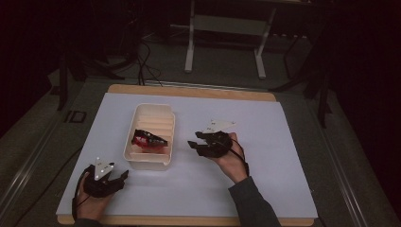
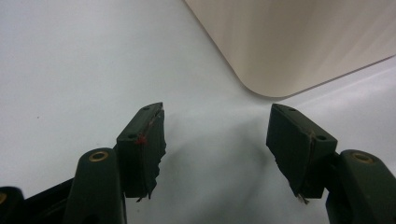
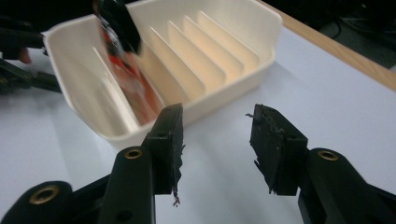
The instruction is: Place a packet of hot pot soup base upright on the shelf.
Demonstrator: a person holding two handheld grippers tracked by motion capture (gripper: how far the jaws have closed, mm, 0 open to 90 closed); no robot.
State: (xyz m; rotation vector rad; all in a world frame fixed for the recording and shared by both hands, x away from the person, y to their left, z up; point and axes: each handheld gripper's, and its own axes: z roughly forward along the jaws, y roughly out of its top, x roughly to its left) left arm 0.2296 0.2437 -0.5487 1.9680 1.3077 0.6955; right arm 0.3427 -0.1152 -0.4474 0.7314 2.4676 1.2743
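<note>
Inside the cream ribbed tray (image 1: pixel 150 135), a red-and-black packet (image 1: pixel 149 140) is leaning between the dividers, its long axis running roughly across the tray's width in the high view. Just right of the tray, the right gripper (image 1: pixel 196 140) is hovering with its fingers (image 3: pixel 170 140) spread and pinching nothing, the packet lying beyond them. Near the tray's front-left corner, the left gripper (image 1: pixel 124 175) is resting over the table (image 1: pixel 265 156), fingers (image 2: pixel 142 149) likewise spread around bare surface.
</note>
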